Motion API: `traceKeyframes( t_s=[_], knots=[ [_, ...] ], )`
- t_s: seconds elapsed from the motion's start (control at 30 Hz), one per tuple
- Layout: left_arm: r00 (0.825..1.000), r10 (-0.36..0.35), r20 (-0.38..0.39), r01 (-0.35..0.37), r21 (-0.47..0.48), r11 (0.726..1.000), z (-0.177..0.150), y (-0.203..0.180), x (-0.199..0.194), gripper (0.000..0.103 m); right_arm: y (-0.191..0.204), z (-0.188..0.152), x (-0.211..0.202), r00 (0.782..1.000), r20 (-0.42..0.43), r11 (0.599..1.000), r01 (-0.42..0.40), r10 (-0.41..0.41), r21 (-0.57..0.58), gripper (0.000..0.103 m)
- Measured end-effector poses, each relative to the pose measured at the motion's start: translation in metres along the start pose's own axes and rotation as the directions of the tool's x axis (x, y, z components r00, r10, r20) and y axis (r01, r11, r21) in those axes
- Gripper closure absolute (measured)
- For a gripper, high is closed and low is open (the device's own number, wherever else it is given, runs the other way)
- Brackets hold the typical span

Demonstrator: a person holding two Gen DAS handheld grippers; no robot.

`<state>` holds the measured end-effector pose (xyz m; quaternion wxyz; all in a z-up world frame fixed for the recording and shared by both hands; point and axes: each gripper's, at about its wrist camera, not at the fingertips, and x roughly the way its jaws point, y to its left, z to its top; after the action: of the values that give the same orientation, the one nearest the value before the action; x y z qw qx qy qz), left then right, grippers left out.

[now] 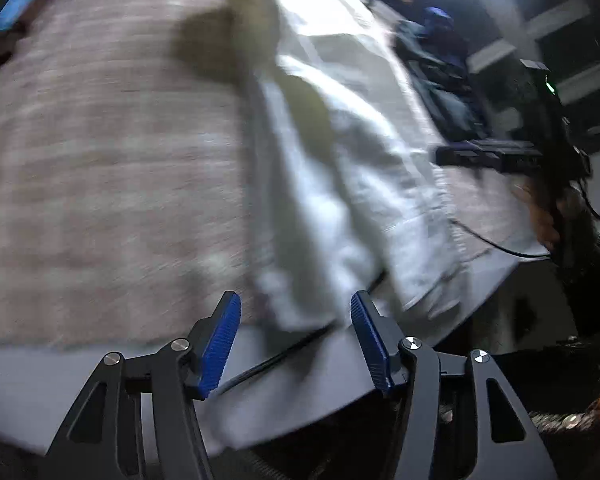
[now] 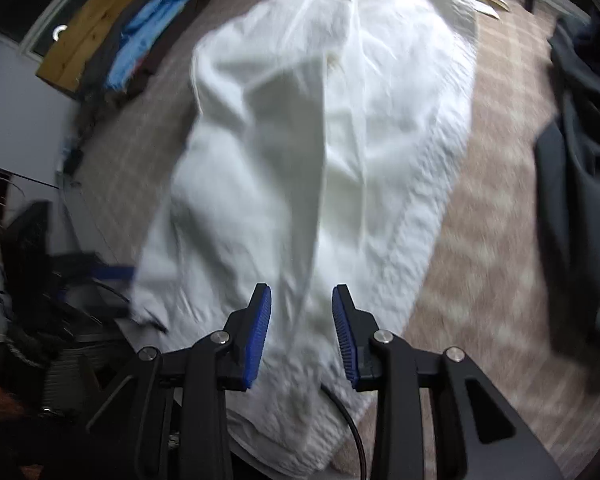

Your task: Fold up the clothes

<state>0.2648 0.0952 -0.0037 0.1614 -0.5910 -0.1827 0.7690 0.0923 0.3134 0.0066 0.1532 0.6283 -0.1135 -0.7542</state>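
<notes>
STAGE: early, no finished fold visible | ITEM: white garment [image 2: 320, 140] lying lengthwise on checked worktop cloth [image 1: 100, 140] | left tongs [image 1: 296, 340]: spread, empty | right tongs [image 2: 302, 332]: spread, empty, above garment | LEFT: folding, squaring.

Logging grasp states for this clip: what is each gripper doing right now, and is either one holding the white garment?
Left gripper: open, holding nothing; white garment lies beyond it.
Right gripper: open above the garment, not gripping it.
</notes>
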Motion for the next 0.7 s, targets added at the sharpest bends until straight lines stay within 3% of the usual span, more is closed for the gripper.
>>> traceKeyframes(
  t_s=[0.1, 0.2, 0.27, 0.37, 0.47, 0.57, 0.63, 0.7],
  knots=[
    [0.998, -0.025, 0.057, 0.026, -0.009, 1.000, -0.005, 0.000, -0.026, 0.048, 0.001, -0.015, -0.014, 0.998, 0.013, 0.998, -0.054, 0.053, 0.030, 0.071],
    [0.998, -0.049, 0.050, 0.047, 0.053, 0.997, -0.004, -0.022, -0.021, 0.047, 0.007, -0.031, -0.035, 0.993, -0.011, 0.993, -0.114, 0.114, 0.036, 0.071],
    [0.998, -0.065, 0.013, 0.064, 0.090, 0.994, -0.008, -0.031, -0.018, 0.048, 0.008, -0.044, -0.057, 0.965, -0.029, 0.963, -0.256, 0.259, 0.085, 0.071],
    [0.999, -0.038, -0.005, 0.039, 0.146, 0.988, -0.016, -0.035, -0.029, 0.048, 0.015, -0.061, -0.093, 0.927, 0.014, 0.924, -0.375, 0.375, 0.070, 0.071],
    [0.998, -0.051, 0.031, 0.047, 0.128, 0.991, -0.010, -0.029, -0.038, 0.048, 0.013, -0.070, -0.108, 0.947, 0.114, 0.950, -0.307, 0.299, 0.055, 0.060],
    [0.992, -0.121, 0.039, 0.113, 0.161, 0.980, 0.004, -0.033, -0.023, 0.048, 0.018, -0.068, -0.072, 0.992, 0.100, 0.995, -0.087, 0.082, 0.048, 0.060],
    [0.996, -0.088, -0.005, 0.087, 0.208, 0.974, 0.008, -0.037, 0.000, 0.049, 0.017, -0.068, -0.040, 0.995, 0.059, 0.995, -0.081, 0.077, 0.060, 0.060],
    [0.997, 0.038, -0.069, -0.022, 0.221, 0.975, 0.002, -0.033, 0.017, 0.054, 0.014, -0.069, -0.017, 0.994, 0.037, 0.991, -0.103, 0.100, 0.086, 0.060]
  ],
)
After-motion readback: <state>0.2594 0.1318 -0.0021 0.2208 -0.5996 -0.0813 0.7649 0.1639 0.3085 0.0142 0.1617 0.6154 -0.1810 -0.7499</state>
